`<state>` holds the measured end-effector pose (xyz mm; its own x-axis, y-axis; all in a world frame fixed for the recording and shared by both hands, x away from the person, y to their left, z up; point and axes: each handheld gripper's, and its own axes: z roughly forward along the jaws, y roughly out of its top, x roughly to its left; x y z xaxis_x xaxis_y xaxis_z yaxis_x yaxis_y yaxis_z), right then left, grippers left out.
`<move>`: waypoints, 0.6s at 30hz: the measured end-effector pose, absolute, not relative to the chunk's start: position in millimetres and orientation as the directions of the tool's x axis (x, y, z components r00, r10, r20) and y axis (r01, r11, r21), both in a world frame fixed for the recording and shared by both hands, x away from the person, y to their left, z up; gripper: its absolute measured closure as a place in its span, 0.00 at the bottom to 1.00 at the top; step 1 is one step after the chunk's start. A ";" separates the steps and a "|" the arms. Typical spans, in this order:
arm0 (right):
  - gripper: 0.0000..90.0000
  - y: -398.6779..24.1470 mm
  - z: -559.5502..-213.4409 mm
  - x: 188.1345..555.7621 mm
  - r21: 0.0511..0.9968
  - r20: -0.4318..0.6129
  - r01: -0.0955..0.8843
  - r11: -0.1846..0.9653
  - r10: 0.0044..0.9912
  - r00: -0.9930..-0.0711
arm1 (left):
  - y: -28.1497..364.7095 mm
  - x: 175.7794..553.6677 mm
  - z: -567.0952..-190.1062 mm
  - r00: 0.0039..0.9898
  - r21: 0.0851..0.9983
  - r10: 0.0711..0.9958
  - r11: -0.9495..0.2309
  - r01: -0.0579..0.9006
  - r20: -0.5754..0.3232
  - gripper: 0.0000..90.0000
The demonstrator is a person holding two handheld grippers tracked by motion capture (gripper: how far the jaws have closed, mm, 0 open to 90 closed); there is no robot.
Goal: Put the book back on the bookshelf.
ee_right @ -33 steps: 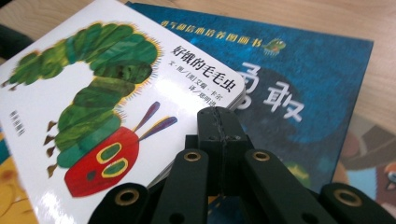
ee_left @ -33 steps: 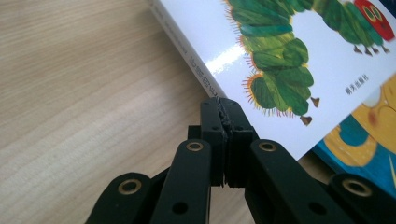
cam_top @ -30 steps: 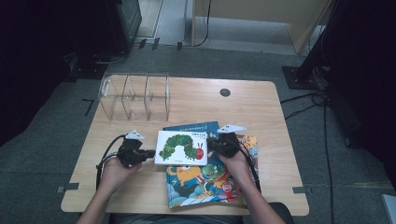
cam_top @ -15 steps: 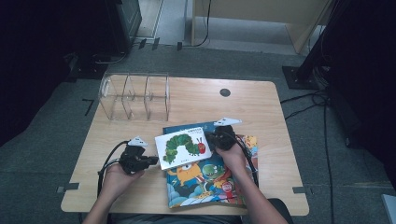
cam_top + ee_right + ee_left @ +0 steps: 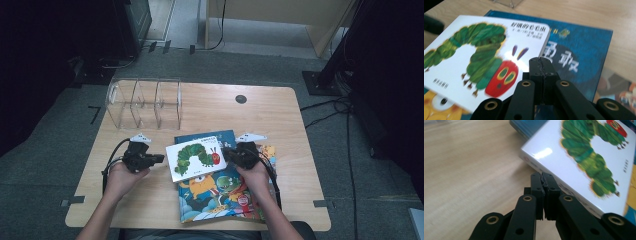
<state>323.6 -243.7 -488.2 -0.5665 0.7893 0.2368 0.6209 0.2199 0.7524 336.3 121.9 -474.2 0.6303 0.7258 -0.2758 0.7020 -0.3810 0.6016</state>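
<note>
The left gripper [image 5: 543, 178] has its two black jaws pressed flat together, with nothing between them. Its tip sits right at the near edge of the caterpillar book [image 5: 584, 162], at the book's corner; it looks like it touches the edge, but that is hard to tell. From above, the left gripper [image 5: 159, 159] lies low over the wooden table [image 5: 210, 102], held in the person's left hand [image 5: 122, 176], and it points sideways at the book's left end.

The right gripper [image 5: 541, 61] also has its jaws closed tight on nothing. Its tip is just at the book's other short end, near the caterpillar's red head on the caterpillar book [image 5: 479, 57]. From above, the right gripper [image 5: 227, 154] is in the right hand [image 5: 254, 172] and points at the book [image 5: 195, 157] from the right.

So the white caterpillar book is between the two closed tips. It lies flat, face up, on top of the other books. Its long side runs across the table from left to right, a bit tilted, with the right end farther from the person. The caterpillar's head is at the right end.

Under it is a dark blue book [image 5: 210, 137], peeking out at the far side. A big cartoon book [image 5: 220, 197] with an orange and a green creature sticks out toward the person.

A clear plastic rack [image 5: 145, 102] with upright walls stands farther back on the left, well apart from the books.
</note>
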 end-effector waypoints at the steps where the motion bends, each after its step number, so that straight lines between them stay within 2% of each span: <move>1: 0.99 -244.7 -488.6 319.3 0.753 0.236 0.621 0.219 0.790 -0.565 | 122.3 340.7 -473.8 0.628 0.602 0.728 -0.379 0.703 -0.275 0.99; 12: 0.99 -253.8 -489.3 280.8 0.741 0.252 0.638 0.210 0.794 -0.553 | 122.4 379.6 -474.8 0.623 0.614 0.732 -0.363 0.701 -0.278 0.99; 18: 0.99 -248.9 -490.3 269.7 0.728 0.256 0.645 0.235 0.778 -0.573 | 114.6 384.1 -479.7 0.644 0.599 0.718 -0.401 0.693 -0.265 0.99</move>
